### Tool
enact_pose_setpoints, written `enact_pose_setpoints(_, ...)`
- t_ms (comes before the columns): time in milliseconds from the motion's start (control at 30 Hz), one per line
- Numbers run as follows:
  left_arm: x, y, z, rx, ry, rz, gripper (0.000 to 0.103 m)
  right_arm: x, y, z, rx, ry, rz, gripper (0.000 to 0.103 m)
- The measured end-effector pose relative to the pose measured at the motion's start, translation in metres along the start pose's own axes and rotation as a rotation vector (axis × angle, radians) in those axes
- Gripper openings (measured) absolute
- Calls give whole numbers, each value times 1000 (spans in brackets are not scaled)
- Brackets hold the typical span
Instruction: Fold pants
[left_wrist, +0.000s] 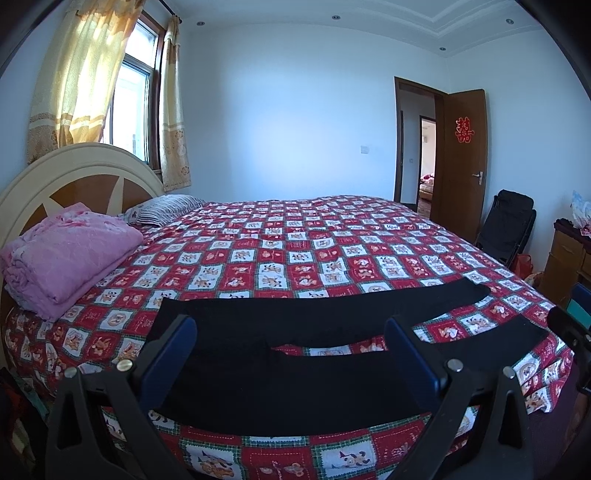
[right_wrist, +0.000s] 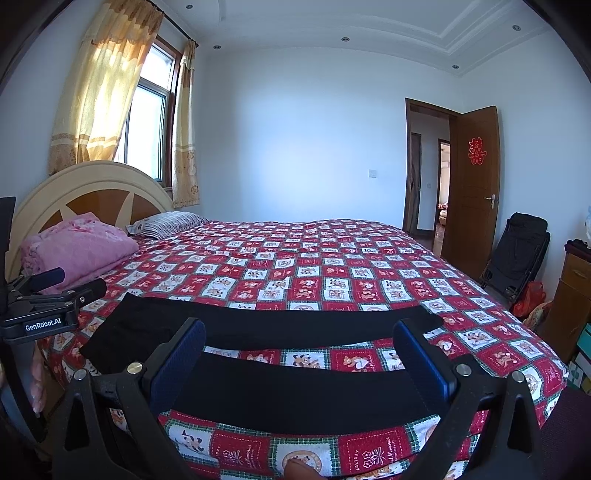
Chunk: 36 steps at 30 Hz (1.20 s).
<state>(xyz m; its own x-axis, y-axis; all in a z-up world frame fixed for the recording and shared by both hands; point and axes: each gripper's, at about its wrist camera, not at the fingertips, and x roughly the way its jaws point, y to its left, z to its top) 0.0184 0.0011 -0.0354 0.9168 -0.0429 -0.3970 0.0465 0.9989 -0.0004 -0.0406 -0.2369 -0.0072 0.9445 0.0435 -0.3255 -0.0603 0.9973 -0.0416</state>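
Observation:
Black pants (left_wrist: 295, 369) lie flat along the near edge of the bed, waist to the left, the two legs spread apart to the right. They also show in the right wrist view (right_wrist: 295, 391). My left gripper (left_wrist: 291, 332) is open and empty, held above the crotch area of the pants. My right gripper (right_wrist: 299, 336) is open and empty, held above the near leg. The left gripper's body shows at the left edge of the right wrist view (right_wrist: 44, 310).
The bed (left_wrist: 332, 240) has a red checked cartoon quilt. A folded pink blanket (left_wrist: 66, 254) and a striped pillow (left_wrist: 166, 208) lie by the headboard. A black folding chair (right_wrist: 517, 254), a wooden cabinet (right_wrist: 569, 295) and an open door (right_wrist: 472, 184) are at the right.

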Motion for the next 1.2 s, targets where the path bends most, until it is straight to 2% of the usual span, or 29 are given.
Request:
enact_pose_setpoints(67,13,7,-2,24,0,18,103,8,1,-4,-10,16,7,102)
enact_pose_setpoints(133,31,19,-2,60,-5,67,103,20,0,-9,-19,37,9,102)
enact_pose_setpoints(200,59,42,0,79,23,104,103,36,-4,-18,-24,76,-3,102)
enact_pose_setpoints(500,187,167,-8,64,233,237,103,94,-32,-50,66,228,4,102)
enact_pose_setpoints(733,247,203,-11,49,315,221,103,125,-62,-55,99,288,-33,101)
enact_pose_setpoints(900,291,219,-14,7,385,171,92,150,-73,-48,67,317,-58,85)
enact_pose_setpoints(1133,337,239,-29,-27,471,133,73,181,-84,-37,49,327,-67,79)
enact_pose_setpoints(1200,345,248,-35,-79,492,95,69,192,-87,-32,31,336,-77,69)
